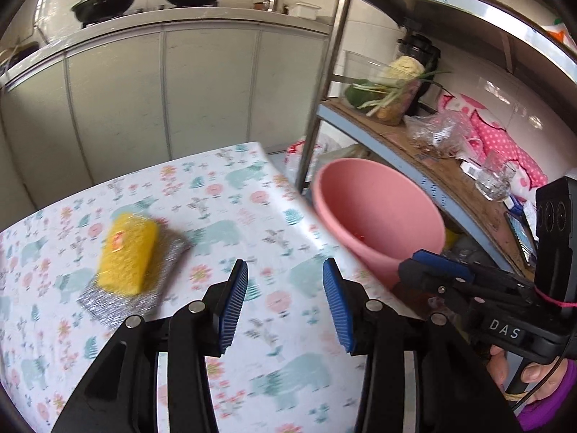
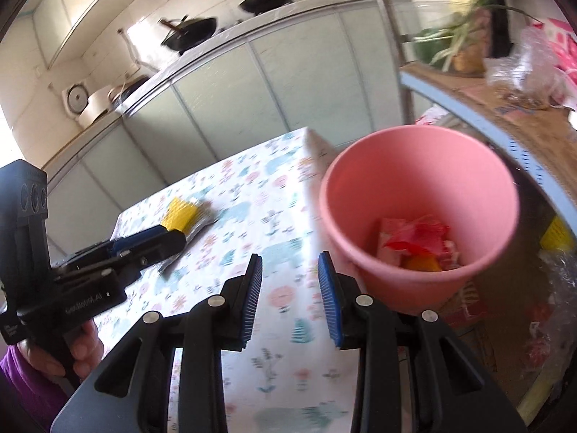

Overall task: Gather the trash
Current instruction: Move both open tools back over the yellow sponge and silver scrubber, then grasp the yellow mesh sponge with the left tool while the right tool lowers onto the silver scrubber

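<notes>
The trash (image 2: 418, 243), a crumpled heap of red and pale wrappers with something orange beneath, is lying at the bottom of the pink bin (image 2: 505, 216), which is standing just off the edge of the table (image 2: 281, 324) beside a metal shelf rack (image 1: 458, 180). Those scraps look light, thin and crushable, so they would likely be slipping under smooth pads; pinching a raised fold would probably be surer than pressing a flat face. No loose wrapper is showing on the flowered cloth. A yellow sponge (image 1: 128, 252) is resting on a grey scouring pad (image 1: 144, 288) near the table's middle; it looks soft, springy and light, best taken across its short sides, though whether it counts as rubbish I cannot tell. The left gripper (image 1: 285, 303) is hovering over the cloth near the sponge with its tongs spread and nothing between them. The right gripper (image 2: 290, 299) is hanging near the bin's rim, tongs also apart and empty.
</notes>
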`<state>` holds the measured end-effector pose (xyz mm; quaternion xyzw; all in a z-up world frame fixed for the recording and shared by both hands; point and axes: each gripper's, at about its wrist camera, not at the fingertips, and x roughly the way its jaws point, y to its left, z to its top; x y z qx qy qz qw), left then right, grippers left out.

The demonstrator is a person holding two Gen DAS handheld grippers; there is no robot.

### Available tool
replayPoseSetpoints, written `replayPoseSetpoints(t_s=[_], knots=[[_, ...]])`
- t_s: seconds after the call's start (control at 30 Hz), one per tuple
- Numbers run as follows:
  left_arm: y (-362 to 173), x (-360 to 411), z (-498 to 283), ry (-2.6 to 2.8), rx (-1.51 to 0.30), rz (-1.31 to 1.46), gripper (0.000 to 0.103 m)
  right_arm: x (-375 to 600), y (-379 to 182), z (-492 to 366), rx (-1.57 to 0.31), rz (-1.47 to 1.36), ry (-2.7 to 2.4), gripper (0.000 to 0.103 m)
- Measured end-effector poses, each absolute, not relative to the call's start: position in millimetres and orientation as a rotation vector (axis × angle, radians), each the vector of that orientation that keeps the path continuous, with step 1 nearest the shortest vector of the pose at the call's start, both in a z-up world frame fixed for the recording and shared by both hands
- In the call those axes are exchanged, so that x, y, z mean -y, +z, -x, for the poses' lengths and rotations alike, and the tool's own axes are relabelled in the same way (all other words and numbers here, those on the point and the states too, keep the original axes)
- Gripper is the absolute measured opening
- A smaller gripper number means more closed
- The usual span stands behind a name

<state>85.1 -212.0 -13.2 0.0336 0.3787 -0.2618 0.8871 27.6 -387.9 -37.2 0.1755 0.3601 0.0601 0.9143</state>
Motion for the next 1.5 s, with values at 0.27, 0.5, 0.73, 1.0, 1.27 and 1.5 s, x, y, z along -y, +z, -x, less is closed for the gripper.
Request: replayPoseSetpoints(t_s=[0.27,0.5,0.73,1.0,1.27,1.5], knots=[[-13.6,140.7,-110.0,-0.392,-0.777,-0.022,0.043,346.6,-40.1,-42.0,-0.775,-0.328,0.204,0.033],[-29.9,113.6,-146.6,-0.332,-0.824,0.002,0.043,318.0,-46.9,-57.1,-0.809,-0.294,0.256,0.033],[-51.3,118.9,-166.6,-0.309,-0.863,-0.026,0.043,296.7,-49.2,-70.8,-0.822,-0.277,0.307,0.033],[-56.0,112.3,-166.6,-0.333,-0.848,-0.004,0.009,270.1,-49.1,-79.3,-0.834,-0.236,0.355,0.033],[-19.2,70.5,-140.8,-0.305,-0.751,0.067,0.008,223.5,-46.4,-85.1,-0.838,-0.182,0.469,0.033],[-9.9,27.5,-114.6,-0.258,-0.75,0.12,0.008,169.3,-54.1,-99.3,-0.835,0.027,0.478,0.033]])
